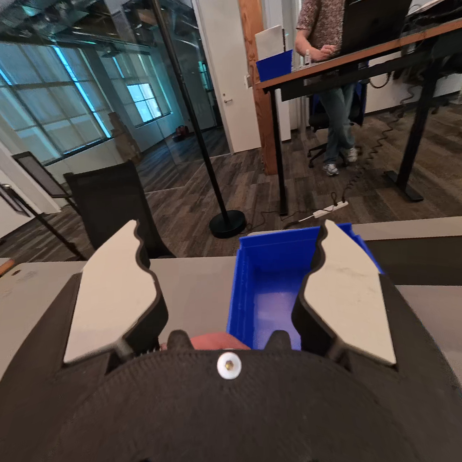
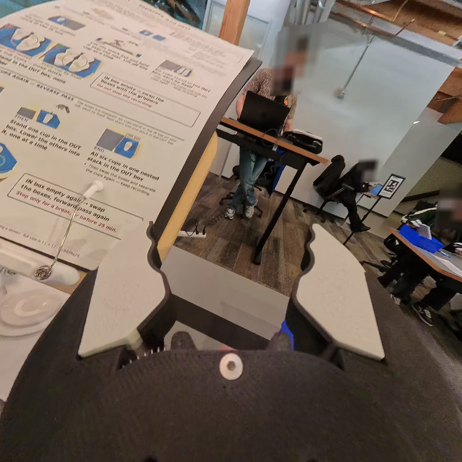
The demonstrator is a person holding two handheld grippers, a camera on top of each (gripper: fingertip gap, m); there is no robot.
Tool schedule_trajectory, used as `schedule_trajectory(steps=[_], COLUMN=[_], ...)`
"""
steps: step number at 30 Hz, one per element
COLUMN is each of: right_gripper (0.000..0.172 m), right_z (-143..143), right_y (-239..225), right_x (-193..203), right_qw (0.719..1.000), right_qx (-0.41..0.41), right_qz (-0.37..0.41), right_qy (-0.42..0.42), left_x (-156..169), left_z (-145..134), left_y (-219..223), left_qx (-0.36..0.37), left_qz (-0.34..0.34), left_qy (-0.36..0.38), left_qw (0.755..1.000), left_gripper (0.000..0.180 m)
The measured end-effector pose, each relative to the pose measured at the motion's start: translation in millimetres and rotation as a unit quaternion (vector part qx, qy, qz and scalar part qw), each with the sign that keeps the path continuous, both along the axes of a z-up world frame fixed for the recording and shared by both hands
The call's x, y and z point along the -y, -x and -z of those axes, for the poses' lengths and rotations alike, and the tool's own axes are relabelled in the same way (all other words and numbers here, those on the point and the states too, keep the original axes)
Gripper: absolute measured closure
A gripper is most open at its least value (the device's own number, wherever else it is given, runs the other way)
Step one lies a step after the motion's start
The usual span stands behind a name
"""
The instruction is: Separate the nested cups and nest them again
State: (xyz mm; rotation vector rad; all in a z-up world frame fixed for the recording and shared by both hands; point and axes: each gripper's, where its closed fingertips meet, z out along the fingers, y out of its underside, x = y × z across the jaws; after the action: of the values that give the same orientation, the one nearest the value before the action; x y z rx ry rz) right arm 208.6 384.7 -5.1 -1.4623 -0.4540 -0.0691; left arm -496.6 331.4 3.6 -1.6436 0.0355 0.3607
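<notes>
Cups are not showing plainly in either wrist view; only a sliver of something reddish (image 1: 215, 340) is peeking out just behind the left gripper's body, too hidden to identify. The left gripper (image 1: 231, 233) is hovering over a grey table (image 1: 195, 282) with its jaws spread wide and nothing between them, its right finger (image 1: 342, 270) overlapping a blue bin (image 1: 265, 287) that is sitting open at the table's far edge. Beyond that edge, wood-look flooring (image 1: 250, 180) is stretching toward a black pole stand (image 1: 226, 222), a black chair (image 1: 107, 200) and a glass wall. The right gripper (image 2: 231, 240) is likewise holding its jaws wide apart on air, pointing past the table corner (image 2: 225, 282) at open floor. A printed instruction sheet (image 2: 100, 112) is standing just beside its left finger (image 2: 130, 287). A person (image 2: 252, 160) is standing at a raised desk (image 2: 275, 142) well away.
</notes>
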Motion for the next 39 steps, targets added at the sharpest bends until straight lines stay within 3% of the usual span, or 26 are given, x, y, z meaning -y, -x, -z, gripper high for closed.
schedule_trajectory(steps=[6, 10, 17, 20, 25, 29, 31, 34, 39], right_gripper=[0.059, 0.057, 0.057, 0.057, 0.060, 0.062, 0.063, 0.071, 0.070], right_z=[8.3, 11.0, 8.4, -11.3, -78.1, -96.9, -89.0, -64.9, 13.3], right_y=[14.3, 33.4, 38.3, 44.9, 34.7, 1.3, -28.1, -82.4, -197.2], right_x=[-1.7, 5.8, 9.8, 23.1, 63.3, 67.0, 66.1, 70.6, 84.8], right_qw=[0.999, 0.992, 0.991, 0.991, 0.993, 0.995, 0.992, 0.988, 0.964], right_qx=[-0.011, -0.010, 0.004, 0.019, 0.039, 0.094, 0.128, 0.124, 0.071], right_qz=[-0.047, -0.120, -0.132, -0.134, -0.090, -0.026, 0.018, 0.073, 0.187], right_qy=[0.014, 0.031, 0.025, 0.006, -0.064, -0.030, 0.007, 0.056, 0.177], left_x=[-16.6, -22.9, -19.8, -17.3, -5.2, 3.0, 5.1, 6.1, 10.6], left_z=[2.4, 12.3, 18.1, 11.1, -3.2, 2.7, 10.5, 39.1, 102.0], left_y=[-81.4, -143.2, -176.8, -161.4, -115.8, -66.0, -32.2, 7.1, 49.7], left_qx=[-0.020, -0.047, -0.131, -0.120, -0.110, -0.123, -0.133, -0.079, 0.023], left_qz=[0.117, 0.183, 0.196, 0.186, 0.147, 0.092, 0.048, 0.032, 0.034], left_qy=[0.010, 0.026, 0.043, 0.038, 0.043, 0.081, 0.098, 0.139, 0.223], left_qw=[0.993, 0.982, 0.971, 0.974, 0.982, 0.985, 0.985, 0.987, 0.974], left_gripper=[0.054, 0.051, 0.047, 0.047, 0.047, 0.049, 0.049, 0.049, 0.049])
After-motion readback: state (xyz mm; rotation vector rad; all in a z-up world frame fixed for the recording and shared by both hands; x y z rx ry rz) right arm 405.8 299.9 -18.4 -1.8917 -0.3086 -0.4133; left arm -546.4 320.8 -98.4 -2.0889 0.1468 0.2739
